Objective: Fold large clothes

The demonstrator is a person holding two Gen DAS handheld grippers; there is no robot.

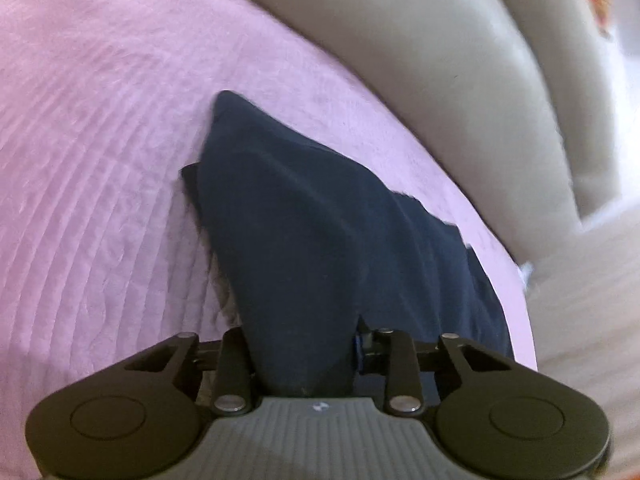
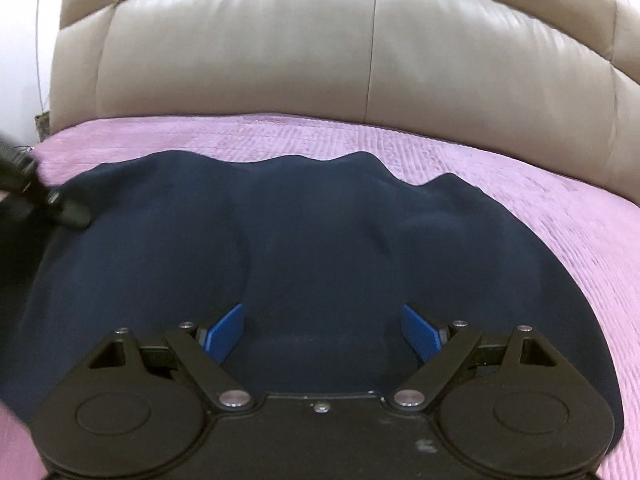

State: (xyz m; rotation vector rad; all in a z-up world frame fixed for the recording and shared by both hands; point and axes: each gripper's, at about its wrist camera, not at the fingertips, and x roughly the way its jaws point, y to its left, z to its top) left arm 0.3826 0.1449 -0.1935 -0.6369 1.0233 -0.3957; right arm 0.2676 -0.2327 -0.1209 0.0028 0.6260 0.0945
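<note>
A dark navy garment [image 2: 312,240] lies spread on a pink quilted bedspread [image 2: 540,208]. My right gripper [image 2: 322,330] is open, its blue pads [image 2: 226,332] wide apart just above the near part of the cloth, holding nothing. In the left wrist view my left gripper [image 1: 304,344] is shut on a bunched fold of the navy garment [image 1: 320,232], which stretches away from the jaws over the bedspread [image 1: 100,160]. The left gripper [image 2: 60,204] also shows at the left edge of the right wrist view, at the garment's left side.
A beige padded leather headboard [image 2: 280,52] runs along the far side of the bed and shows at the upper right in the left wrist view [image 1: 440,60]. The bed's edge and pale floor [image 1: 580,300] lie to the right there.
</note>
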